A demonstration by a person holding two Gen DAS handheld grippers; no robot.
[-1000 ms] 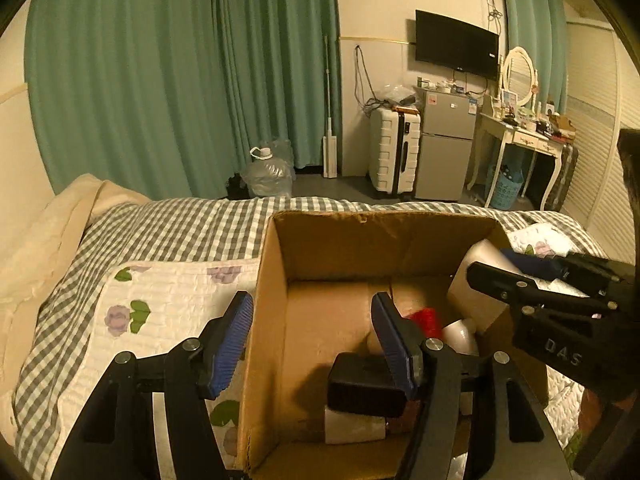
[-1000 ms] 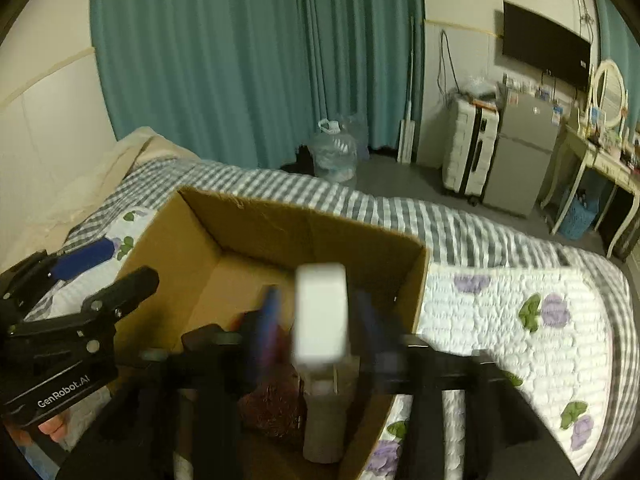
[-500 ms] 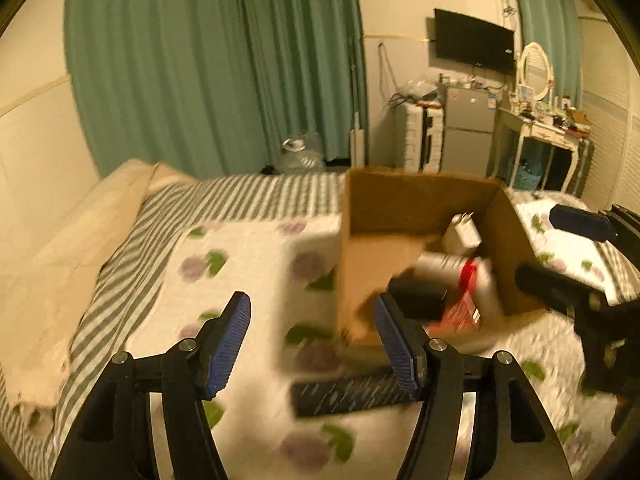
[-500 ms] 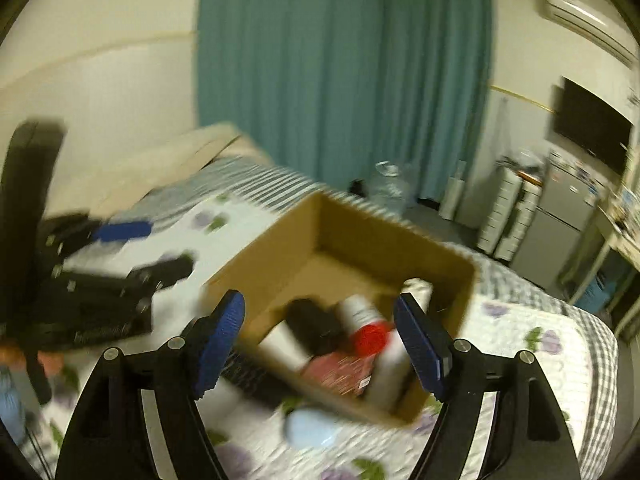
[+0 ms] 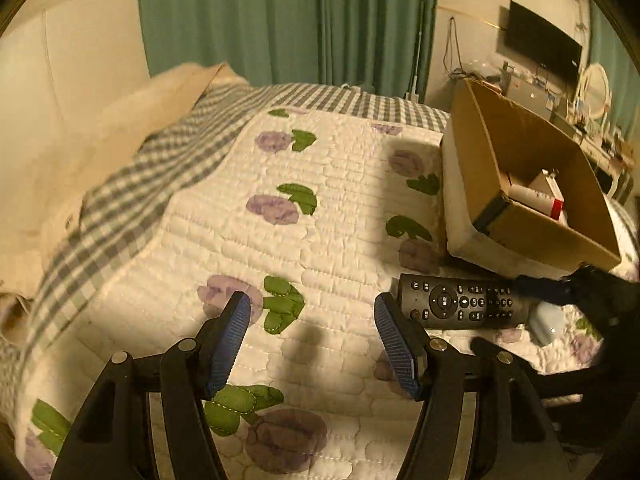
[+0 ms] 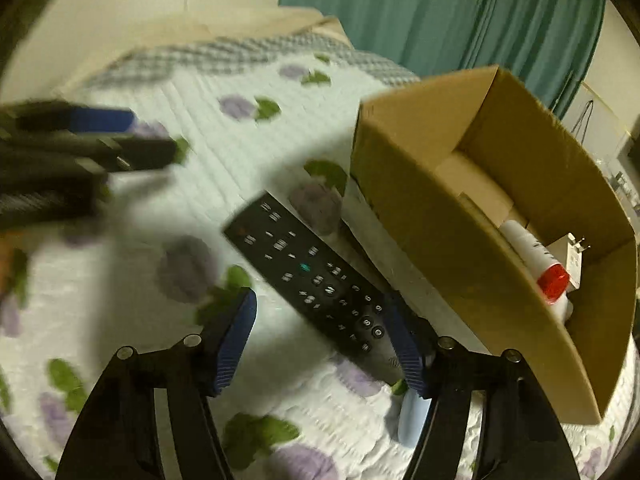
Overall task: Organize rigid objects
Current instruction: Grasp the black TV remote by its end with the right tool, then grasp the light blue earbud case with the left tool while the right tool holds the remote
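Both tongs are wide apart and hold nothing. The left tongs (image 5: 312, 332) and right tongs (image 6: 320, 336) hang over the bed (image 5: 224, 240). The black remote (image 6: 316, 276) lies beside the cardboard box (image 6: 448, 216); a pale blue thing (image 6: 412, 420), maybe a mouse, lies near.

- White quilted bedspread (image 5: 340, 208) is showing purple flowers and green leaves.
- Grey-and-white checked blanket (image 5: 132, 184) is lying alongside.
- Brown cardboard box (image 6: 452, 216) is holding a red-capped white bottle (image 6: 536, 264).
- Black remote control (image 5: 460, 306) is showing white markings.
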